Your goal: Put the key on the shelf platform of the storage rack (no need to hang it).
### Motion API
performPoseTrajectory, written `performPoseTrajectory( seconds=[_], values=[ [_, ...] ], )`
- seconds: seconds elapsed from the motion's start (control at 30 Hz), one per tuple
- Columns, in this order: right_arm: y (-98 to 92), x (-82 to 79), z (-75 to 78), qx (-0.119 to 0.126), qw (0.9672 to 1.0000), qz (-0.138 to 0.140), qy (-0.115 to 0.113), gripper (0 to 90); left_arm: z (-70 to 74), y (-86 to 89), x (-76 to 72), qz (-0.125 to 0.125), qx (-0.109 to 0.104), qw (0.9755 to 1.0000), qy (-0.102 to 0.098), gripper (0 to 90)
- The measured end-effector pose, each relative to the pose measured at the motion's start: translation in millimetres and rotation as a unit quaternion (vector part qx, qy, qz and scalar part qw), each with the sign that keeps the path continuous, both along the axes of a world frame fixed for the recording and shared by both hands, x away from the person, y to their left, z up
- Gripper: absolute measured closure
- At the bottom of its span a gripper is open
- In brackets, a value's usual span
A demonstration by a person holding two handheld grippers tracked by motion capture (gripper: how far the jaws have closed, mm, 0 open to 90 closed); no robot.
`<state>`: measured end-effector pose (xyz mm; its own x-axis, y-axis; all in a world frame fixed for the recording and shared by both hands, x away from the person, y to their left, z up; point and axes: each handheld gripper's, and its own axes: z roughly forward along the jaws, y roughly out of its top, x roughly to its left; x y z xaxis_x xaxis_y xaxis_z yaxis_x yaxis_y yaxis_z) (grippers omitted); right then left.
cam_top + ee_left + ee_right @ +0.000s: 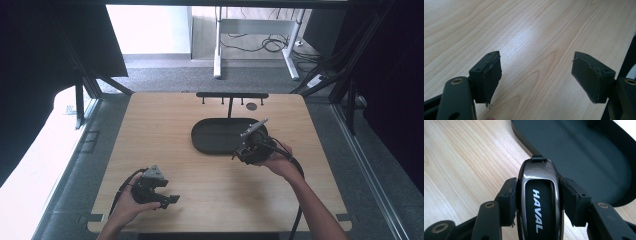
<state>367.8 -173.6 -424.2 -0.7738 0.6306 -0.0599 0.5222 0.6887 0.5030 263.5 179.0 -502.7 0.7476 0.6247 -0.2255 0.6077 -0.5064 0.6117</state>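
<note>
Key fob (539, 195) (in right gripper (537, 202))

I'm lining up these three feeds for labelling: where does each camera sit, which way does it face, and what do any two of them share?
High view: above the person's side, looking forward and down on the table; forearms, both hands, left tongs and right tongs show.
Left gripper view: rides on the left tongs, looking along open jaws at bare wood.
Right gripper view: rides on the right tongs, jaws clamping a HAVAL key fob, black tray beyond.
Shared: high and right gripper views both show the tray.
</note>
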Motion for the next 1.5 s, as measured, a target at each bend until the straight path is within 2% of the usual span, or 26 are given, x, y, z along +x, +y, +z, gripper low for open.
performPoseTrajectory(
  seconds=[0.2,0.47,0.77,1.2,1.5],
  values=[
    [0.6,6.1,-1.2,0.003,1.0,-0.005,0.0,49.1,-0.3,-1.3,0.0,-0.006,0.005,1.0,-0.001,24.3],
    [5.1,15.1,5.9,0.004,1.0,-0.004,0.001,49.2,-2.5,-4.5,0.0,-0.006,0.004,1.0,0.002,24.3],
    [11.9,28.1,8.8,-0.004,0.9999,-0.011,0.003,49.2,-1.4,-2.6,0.0,-0.007,0.006,1.0,0.001,24.3],
    [18.9,44.8,5.8,-0.009,0.9998,-0.015,0.011,49.2,0.2,-0.4,0.2,-0.008,0.003,1.0,0.0,24.3],
    [23.8,53.1,8.4,-0.004,0.9998,-0.016,0.007,49.2,-0.3,-1.0,0.5,-0.009,0.004,0.9999,0.001,24.3]
  ],
)
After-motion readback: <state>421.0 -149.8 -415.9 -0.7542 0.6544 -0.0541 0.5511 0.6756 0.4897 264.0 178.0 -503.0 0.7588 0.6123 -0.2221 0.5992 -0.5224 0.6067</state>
